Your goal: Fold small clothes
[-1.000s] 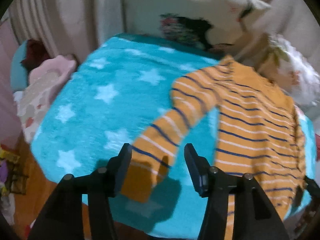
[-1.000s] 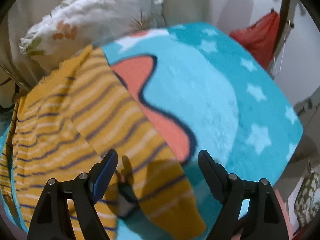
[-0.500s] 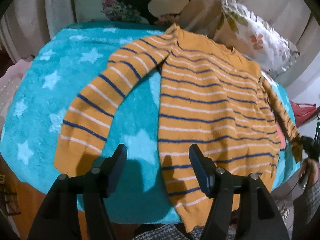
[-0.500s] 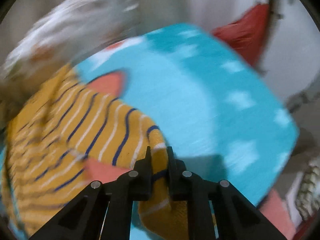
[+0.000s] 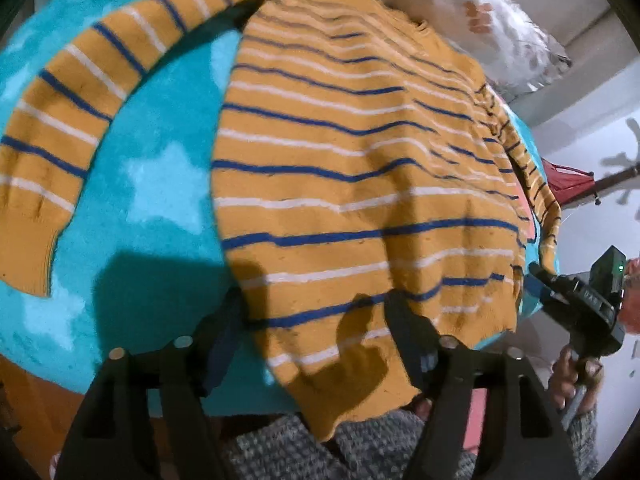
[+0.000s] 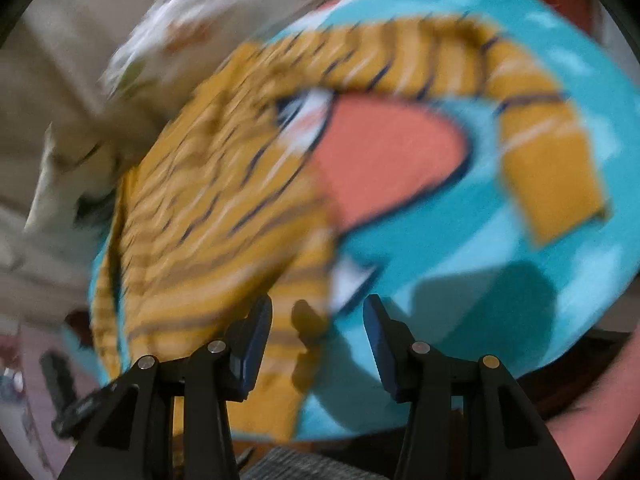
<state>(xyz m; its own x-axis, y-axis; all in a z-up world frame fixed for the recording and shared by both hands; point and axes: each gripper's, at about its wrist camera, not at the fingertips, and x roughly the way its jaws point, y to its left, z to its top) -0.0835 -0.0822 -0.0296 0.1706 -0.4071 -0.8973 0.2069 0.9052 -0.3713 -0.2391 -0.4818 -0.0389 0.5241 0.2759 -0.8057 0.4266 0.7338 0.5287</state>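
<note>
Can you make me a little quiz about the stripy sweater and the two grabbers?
1. True or false: the sweater lies spread out on the blue blanket, with no fold made yet.
2. Which part of the sweater sits between the fingers of the left gripper? A) the collar B) the bottom hem C) a sleeve cuff
3. Fill in the blank: the right gripper is ____, gripping nothing.

Key: 1 true; 2 B; 3 open
</note>
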